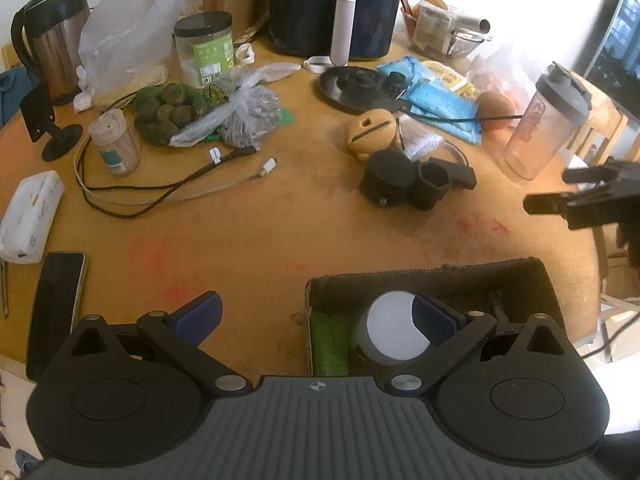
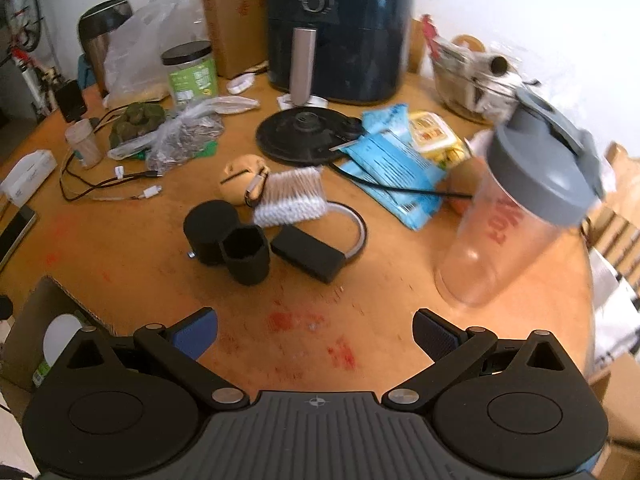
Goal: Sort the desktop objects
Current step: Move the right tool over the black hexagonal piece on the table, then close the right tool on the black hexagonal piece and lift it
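Clear shaker bottle (image 2: 516, 216) stands right of my empty right gripper (image 2: 316, 334); both grippers' fingers apart; a careless swing could topple it.

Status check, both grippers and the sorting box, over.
Left gripper open, jaws empty, over the cardboard box. Right gripper open, empty, facing the shaker bottle. Box holds a white-lidded jar. Path to bottle unobstructed.

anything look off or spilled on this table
Yes: red smears stain the bare wood just ahead of the right gripper, like a dried spill. The kettle base also sits empty, with the kettle parked apart at the far left.
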`<state>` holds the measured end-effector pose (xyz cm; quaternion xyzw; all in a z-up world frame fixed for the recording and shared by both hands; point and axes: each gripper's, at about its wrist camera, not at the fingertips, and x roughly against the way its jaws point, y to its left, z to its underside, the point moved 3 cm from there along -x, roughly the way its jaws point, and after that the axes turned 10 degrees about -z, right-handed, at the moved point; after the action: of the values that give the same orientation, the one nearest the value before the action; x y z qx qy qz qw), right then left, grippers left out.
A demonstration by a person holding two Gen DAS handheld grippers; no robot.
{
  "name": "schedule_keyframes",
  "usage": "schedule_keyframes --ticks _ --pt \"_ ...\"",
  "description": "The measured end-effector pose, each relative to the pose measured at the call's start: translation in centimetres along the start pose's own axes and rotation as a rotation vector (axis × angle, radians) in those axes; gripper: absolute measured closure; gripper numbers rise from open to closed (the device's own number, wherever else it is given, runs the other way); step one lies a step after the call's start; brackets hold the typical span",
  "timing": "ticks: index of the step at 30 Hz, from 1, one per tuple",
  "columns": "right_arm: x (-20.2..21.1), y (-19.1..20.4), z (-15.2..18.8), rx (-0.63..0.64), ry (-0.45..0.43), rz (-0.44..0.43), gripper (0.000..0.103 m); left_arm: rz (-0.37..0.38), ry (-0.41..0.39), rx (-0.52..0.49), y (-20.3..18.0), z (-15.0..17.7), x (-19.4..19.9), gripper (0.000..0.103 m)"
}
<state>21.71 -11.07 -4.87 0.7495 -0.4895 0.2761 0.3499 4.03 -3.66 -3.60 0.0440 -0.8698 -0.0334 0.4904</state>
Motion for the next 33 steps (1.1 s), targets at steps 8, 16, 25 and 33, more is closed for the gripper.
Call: schedule_keyframes --ticks 8,16,25,33 --pt "-2.8 1.4 -1.7 0.125 0.008 -0.099 0.004 -0.018 0.024 0.028 0.1 0.4 -0.3 0.0" --pt "-6.3 2.6 -3.1 0.202 0.02 -0.166 0.017 -0.053 0.05 0.067 0.4 0.8 -0.4 0.0" --pt "-9.8 3.1 -4.0 0.236 0.053 -0.165 0.038 -0.092 0.077 0.114 0.8 1.4 -0.3 0.0" --pt "-11.2 3.3 -4.5 0.273 0.081 -0.178 0.058 -0.107 0.094 0.15 1.3 1.8 -0.7 0.0"
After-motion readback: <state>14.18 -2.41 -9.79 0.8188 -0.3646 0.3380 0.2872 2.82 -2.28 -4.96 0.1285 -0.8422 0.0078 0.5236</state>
